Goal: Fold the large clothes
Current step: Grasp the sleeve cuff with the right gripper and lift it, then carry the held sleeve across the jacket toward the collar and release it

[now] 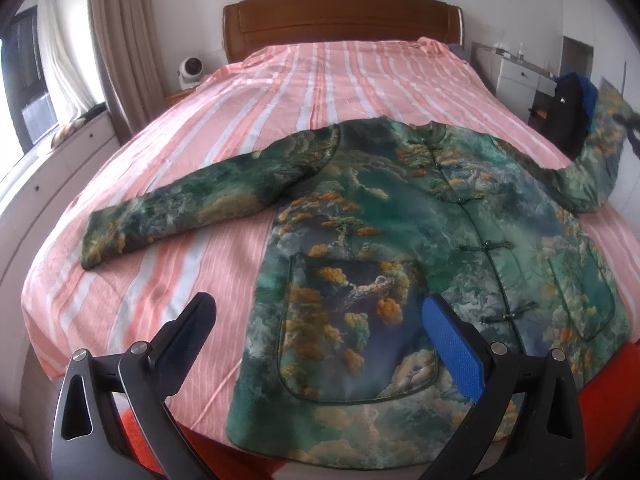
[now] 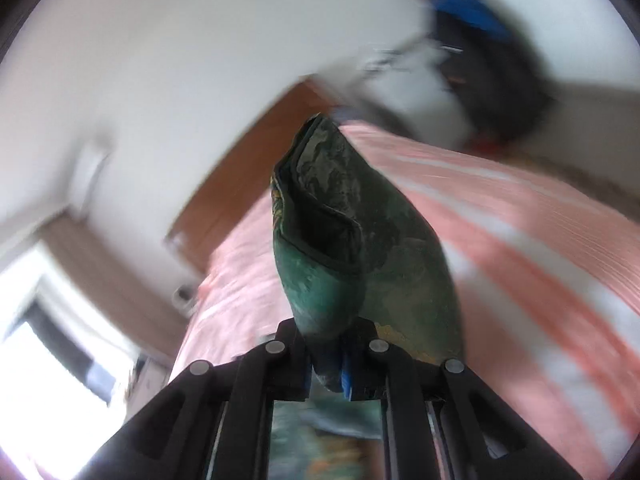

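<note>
A large green jacket (image 1: 400,248) with orange and cloud patterns and knot buttons lies face up on the pink striped bed (image 1: 320,80). Its left sleeve (image 1: 180,208) lies spread flat to the left. Its right sleeve (image 1: 600,152) is lifted off the bed at the far right. My left gripper (image 1: 320,316) is open and empty, hovering over the jacket's lower left pocket. My right gripper (image 2: 326,360) is shut on the cuff of the right sleeve (image 2: 340,220), which stands up from the jaws. The right wrist view is blurred.
A wooden headboard (image 1: 340,20) stands at the far end. A white fan (image 1: 190,70) sits on a nightstand at the left. White drawers (image 1: 520,76) and a dark bag (image 1: 568,116) stand to the right. A window and curtains (image 1: 116,40) are at the left.
</note>
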{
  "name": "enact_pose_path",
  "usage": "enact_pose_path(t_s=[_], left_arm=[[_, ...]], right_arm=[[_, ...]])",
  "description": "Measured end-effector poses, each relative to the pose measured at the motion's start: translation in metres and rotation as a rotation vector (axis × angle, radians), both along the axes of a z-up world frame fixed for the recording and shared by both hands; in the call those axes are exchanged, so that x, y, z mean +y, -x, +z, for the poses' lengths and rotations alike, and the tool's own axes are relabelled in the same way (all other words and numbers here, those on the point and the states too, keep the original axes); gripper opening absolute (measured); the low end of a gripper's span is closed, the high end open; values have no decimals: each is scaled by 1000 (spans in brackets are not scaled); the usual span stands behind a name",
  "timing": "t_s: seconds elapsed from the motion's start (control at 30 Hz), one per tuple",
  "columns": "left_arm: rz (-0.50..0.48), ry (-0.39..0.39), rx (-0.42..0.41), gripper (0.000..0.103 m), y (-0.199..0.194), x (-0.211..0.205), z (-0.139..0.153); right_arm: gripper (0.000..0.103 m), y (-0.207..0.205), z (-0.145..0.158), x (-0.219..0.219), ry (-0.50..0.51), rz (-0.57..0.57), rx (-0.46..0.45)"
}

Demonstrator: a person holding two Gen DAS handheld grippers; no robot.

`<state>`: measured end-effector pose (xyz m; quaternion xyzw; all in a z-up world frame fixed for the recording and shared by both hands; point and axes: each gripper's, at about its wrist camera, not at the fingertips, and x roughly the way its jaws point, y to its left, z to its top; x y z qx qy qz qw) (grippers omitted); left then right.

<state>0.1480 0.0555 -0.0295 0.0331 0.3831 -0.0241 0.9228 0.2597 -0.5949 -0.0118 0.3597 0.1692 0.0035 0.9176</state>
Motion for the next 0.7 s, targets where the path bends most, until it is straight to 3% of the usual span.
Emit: enact_pose_path(t_s=[0.1, 0.17, 0.3, 0.37, 0.4, 0.43, 0.47, 0.5, 0.57, 0.7], left_arm=[[-4, 15, -23, 103, 6, 3, 5], [5, 10, -41, 103, 11, 9, 9], [55, 28, -29, 103, 15, 31, 7], [81, 41, -9, 103, 15, 41, 3], [92, 43, -2, 103, 14, 46, 2], [102, 45, 0, 103, 15, 49, 1], [111, 45, -1, 103, 15, 53, 0], [120, 46, -3, 103, 15, 56, 0], [134, 51, -5, 103, 15, 61, -2], [144, 67, 15, 103, 8, 63, -10]], right_arm=[[11, -46, 43, 107, 131, 183, -48], [11, -74, 48, 171, 205, 270, -38], [11, -131, 4, 292, 287, 397, 52], [26, -152, -23, 324, 336, 417, 116], [36, -165, -47, 341, 351, 450, 193], [64, -175, -71, 351, 349, 482, 281], [78, -169, -88, 350, 340, 498, 328], [78, -171, -105, 353, 314, 522, 383], [78, -165, -111, 346, 280, 549, 379], [81, -140, -78, 293, 171, 583, 262]])
